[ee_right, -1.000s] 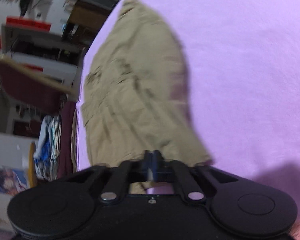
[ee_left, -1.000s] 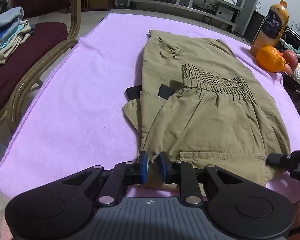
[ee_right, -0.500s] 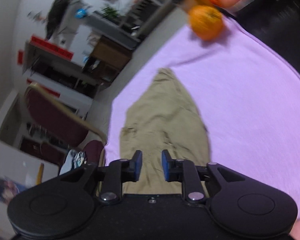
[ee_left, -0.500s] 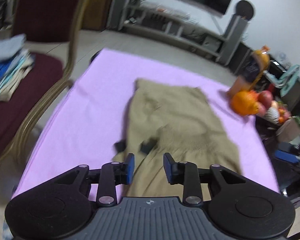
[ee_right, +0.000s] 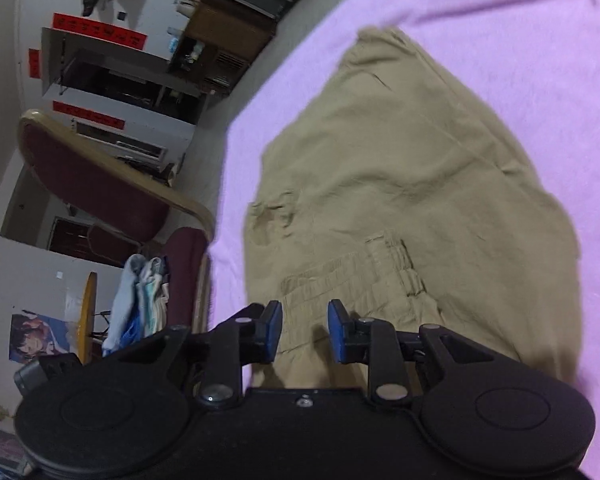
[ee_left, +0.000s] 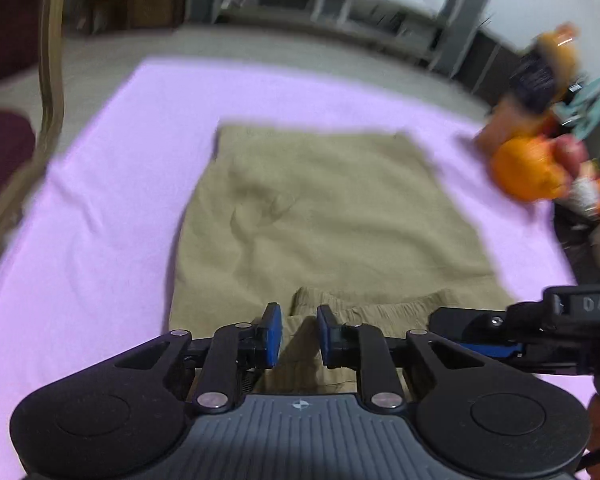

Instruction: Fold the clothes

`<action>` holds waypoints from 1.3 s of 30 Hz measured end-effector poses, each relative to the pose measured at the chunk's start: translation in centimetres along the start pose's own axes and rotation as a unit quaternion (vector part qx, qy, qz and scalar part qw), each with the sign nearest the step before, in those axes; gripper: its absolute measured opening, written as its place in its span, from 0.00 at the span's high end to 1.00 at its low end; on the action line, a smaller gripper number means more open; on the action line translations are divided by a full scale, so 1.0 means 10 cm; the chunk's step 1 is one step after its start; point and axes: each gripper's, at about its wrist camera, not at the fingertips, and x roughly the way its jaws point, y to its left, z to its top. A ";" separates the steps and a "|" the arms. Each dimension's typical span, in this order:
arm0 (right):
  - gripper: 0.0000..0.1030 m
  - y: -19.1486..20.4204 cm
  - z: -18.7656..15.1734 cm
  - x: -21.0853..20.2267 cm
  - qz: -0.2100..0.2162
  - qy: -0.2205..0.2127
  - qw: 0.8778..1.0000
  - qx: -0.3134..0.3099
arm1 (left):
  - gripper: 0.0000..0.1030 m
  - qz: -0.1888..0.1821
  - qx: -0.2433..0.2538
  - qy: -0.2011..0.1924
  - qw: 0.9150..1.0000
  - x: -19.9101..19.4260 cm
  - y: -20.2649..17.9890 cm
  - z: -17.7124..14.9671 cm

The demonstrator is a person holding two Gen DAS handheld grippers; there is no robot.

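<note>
Two grippers: we hold left gripper (ee_left: 298,334) and right gripper (ee_right: 304,330) parted, empty, having just been opening.
Garment: folded khaki cotton shorts (ee_left: 324,216) flat on lilac towel-covered table (ee_left: 100,220).

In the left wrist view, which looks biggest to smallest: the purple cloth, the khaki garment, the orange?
1. Purple cloth
2. Khaki garment
3. Orange, plainly smallest, though blurred and farther from the camera, so its true size is unsure.
</note>
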 end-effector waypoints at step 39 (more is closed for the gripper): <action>0.73 -0.41 1.74 0.19 0.008 -0.129 0.991 -0.031 | 0.77 -0.083 0.120 -0.023 0.989 0.09 -0.56 -0.19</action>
